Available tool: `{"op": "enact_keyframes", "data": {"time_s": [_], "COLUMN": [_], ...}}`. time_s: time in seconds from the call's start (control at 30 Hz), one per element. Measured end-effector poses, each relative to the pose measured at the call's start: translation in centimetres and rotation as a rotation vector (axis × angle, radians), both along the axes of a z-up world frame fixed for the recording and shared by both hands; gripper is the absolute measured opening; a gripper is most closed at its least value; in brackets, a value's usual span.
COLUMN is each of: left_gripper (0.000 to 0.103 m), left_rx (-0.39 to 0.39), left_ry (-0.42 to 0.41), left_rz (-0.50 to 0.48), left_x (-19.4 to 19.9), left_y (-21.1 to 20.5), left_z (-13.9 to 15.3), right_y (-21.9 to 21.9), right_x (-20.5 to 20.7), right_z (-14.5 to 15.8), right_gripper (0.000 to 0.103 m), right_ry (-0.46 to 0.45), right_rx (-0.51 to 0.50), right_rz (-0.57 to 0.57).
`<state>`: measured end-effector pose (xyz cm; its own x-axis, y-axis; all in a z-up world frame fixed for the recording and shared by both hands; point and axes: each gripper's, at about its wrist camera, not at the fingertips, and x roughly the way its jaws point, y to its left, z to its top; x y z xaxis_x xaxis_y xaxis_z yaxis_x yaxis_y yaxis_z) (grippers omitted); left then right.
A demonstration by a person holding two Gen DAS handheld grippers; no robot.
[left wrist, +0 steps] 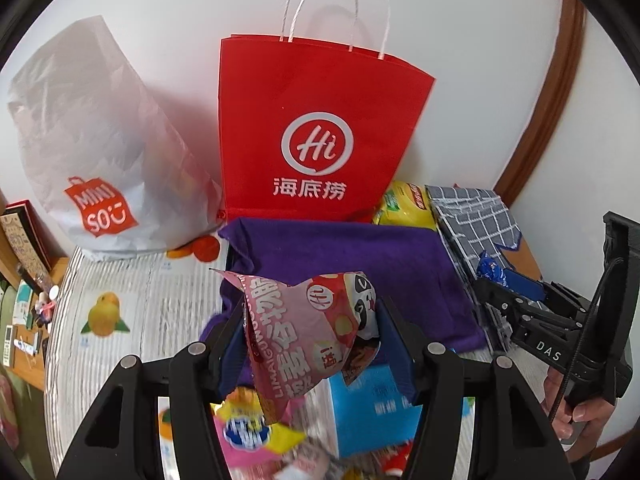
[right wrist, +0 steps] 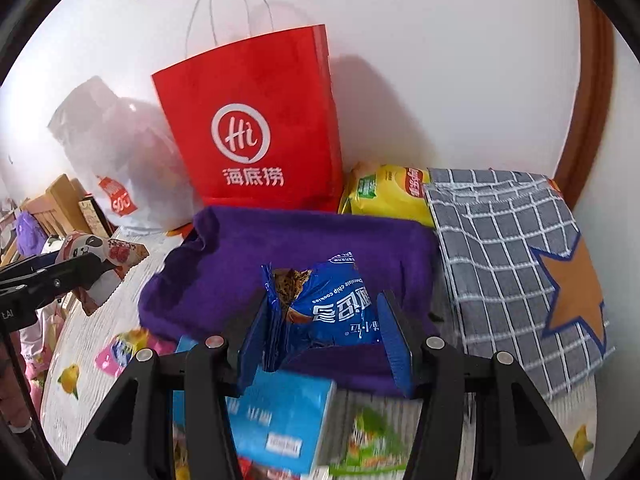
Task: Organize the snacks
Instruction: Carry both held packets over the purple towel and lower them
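The left gripper (left wrist: pixel 310 344) pinches a crinkly pink snack packet (left wrist: pixel 304 332) in its jaws. The right gripper (right wrist: pixel 320 328) clamps a glossy blue cookie bag (right wrist: pixel 328 300) above the soft purple cloth (right wrist: pixel 288 248).

Both wrist cameras look steeply down past their fingers, sharing the nearby red bag (left wrist: pixel 320 132) (right wrist: pixel 256 128) ahead (purple cloth (left wrist: pixel 360 256) (right wrist: pixel 304 240) too).

Both grippers (left wrist: pixel 312 344) (right wrist: pixel 326 332) tilted downward, apparently clamped.

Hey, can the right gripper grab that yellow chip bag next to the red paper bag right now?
Probably not as things stand. The right gripper is shut on a blue cookie packet, so its jaws are full. The yellow chip bag also sits behind the purple cloth, partly under the checked cloth.
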<state>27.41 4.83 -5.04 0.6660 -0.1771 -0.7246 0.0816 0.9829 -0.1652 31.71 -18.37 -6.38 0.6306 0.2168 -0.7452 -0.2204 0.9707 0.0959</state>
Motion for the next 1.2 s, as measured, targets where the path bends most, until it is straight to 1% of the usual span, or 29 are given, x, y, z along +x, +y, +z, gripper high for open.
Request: {"op": "enact_keyframes", "data": {"time_s": [0.3, 0.4, 0.5, 0.6, 0.63, 0.67, 0.73, 0.8, 0.93, 1.07, 1.2], "left_gripper": [0.058, 0.058, 0.058, 0.058, 0.058, 0.058, 0.058, 0.058, 0.058, 0.058, 0.058], "left_rx": [0.004, -0.004, -0.017, -0.016, -0.019, -0.021, -0.005, -0.021, -0.024, -0.029, -0.026], "left_ry": [0.009, 0.014, 0.034, 0.061, 0.066, 0.075, 0.106, 0.119, 0.151, 0.169, 0.187], "left_rz": [0.009, 0.01, 0.004, -0.004, -0.007, -0.008, -0.021, -0.013, -0.024, -0.029, -0.04], "left_x": [5.5, 7.1, 8.7, 10.1, 10.5, 10.8, 11.5, 11.7, 12.3, 12.6, 12.8], "left_y": [0.5, 0.5, 0.4, 0.2, 0.2, 0.2, 0.0, 0.2, 0.0, -0.1, -0.7], "left_z": [-0.7, -1.3, -2.6, -4.3, -5.0, -5.6, -6.5, -7.3, -8.5, -9.3, -10.0], "right_y": [0.3, 0.2, -0.2, -0.6, -0.7, -0.6, -0.7, -0.7, -0.5, -0.6, -0.8], "right_x": [5.1, 6.6, 7.9, 8.9, 9.6, 9.8, 10.2, 10.5, 10.9, 11.2, 11.4], "right_z": [0.4, 0.0, -1.3, -3.3, -4.3, -4.8, -5.7, -6.3, -7.4, -8.8, -9.2], "right_gripper": [0.053, 0.053, 0.053, 0.053, 0.053, 0.053, 0.053, 0.053, 0.053, 0.053, 0.053], "right_ry": [-0.027, -0.031, -0.018, 0.003, 0.036, 0.05, 0.052, 0.068, 0.084, 0.126, 0.135], "right_rx": [-0.002, 0.003, 0.02, 0.045, 0.041, 0.033, 0.016, 0.005, -0.031, -0.041, -0.044], "right_rz": [-0.007, -0.014, -0.022, -0.02, -0.014, -0.01, -0.02, -0.016, -0.018, -0.024, -0.028]}}
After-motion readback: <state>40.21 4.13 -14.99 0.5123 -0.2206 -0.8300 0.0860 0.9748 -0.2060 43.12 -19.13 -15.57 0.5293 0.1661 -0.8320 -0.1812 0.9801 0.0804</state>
